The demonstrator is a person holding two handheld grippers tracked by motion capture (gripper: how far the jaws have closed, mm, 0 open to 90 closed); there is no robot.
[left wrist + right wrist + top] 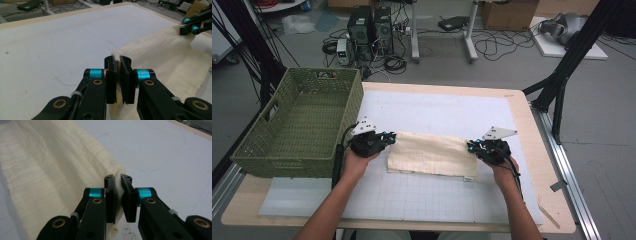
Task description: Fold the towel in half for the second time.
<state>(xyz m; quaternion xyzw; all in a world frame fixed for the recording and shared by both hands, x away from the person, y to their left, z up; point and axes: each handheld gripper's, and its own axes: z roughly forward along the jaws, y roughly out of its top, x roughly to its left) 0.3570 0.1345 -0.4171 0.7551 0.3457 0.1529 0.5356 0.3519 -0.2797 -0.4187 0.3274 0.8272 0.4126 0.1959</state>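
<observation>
A cream-coloured cloth (429, 154) lies folded into a long band across the middle of the surface (442, 107), on the white gridded mat that covers most of it, and it is pinched at both short ends. The left hand-held gripper (388, 138) sits at the cloth's nine o'clock end with its jaws clamped on the far corner there; in the left gripper view the two black jaws stand almost together with a thin fold of the cloth (160, 57) squeezed between them, the rest of the fabric running away towards two o'clock. The right hand-held gripper (473, 146) holds the three o'clock end in the same way; in the right gripper view its jaws are pressed on a small white tuft of the cloth (57, 167), whose body stretches off towards ten o'clock. In the left gripper view the right hand-held gripper (186, 27) can also be seen at the far corner, near one o'clock. The near edge of the cloth rests flat on the mat (whether the gripped far edge is raised off it cannot be told for certain). A green woven basket (287, 145) stands at the surface's nine o'clock edge, just beside the left hand (357, 162).
</observation>
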